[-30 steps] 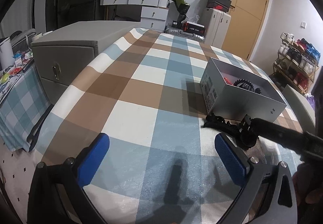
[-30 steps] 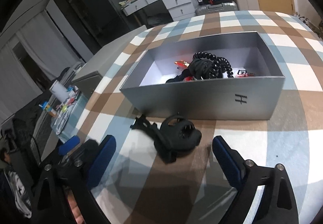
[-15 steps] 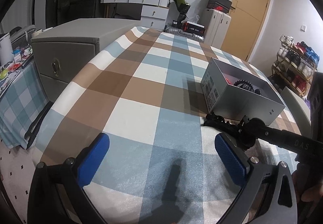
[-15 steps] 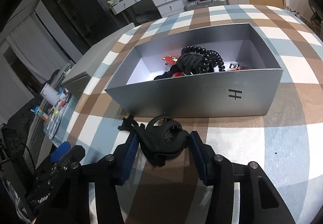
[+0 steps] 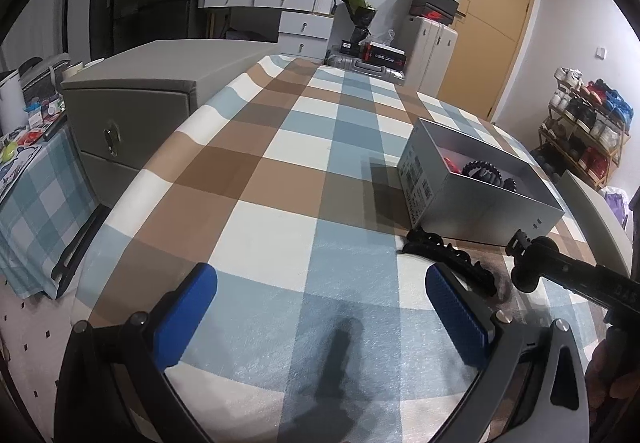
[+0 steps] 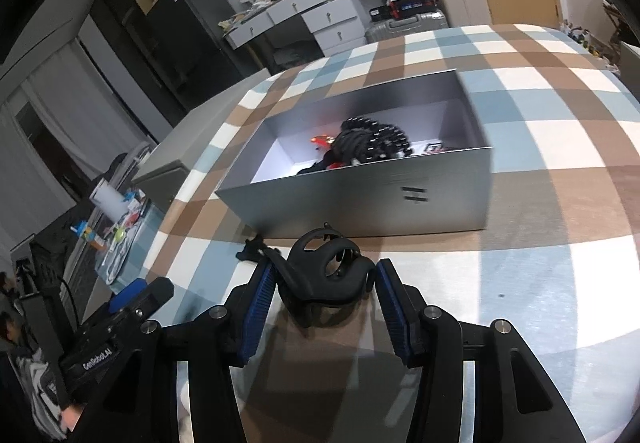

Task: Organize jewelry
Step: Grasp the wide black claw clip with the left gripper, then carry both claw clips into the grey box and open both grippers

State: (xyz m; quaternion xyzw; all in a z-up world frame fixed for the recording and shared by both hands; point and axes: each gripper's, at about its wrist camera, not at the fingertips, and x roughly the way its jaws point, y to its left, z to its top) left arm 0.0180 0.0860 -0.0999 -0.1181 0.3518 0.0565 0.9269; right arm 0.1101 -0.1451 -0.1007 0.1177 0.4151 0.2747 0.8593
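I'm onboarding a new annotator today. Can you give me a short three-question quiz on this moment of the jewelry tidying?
1. True or false: the left gripper holds the black hair claw.
2. Which gripper is shut on the claw?
A) left
B) right
C) neither
3. Fill in: the coiled black hair ties lie inside the grey ____.

Key
1. False: its blue pads are wide apart over the checked cloth, with nothing between them.
2. B: both pads press on the claw's sides, in front of the box.
3. box
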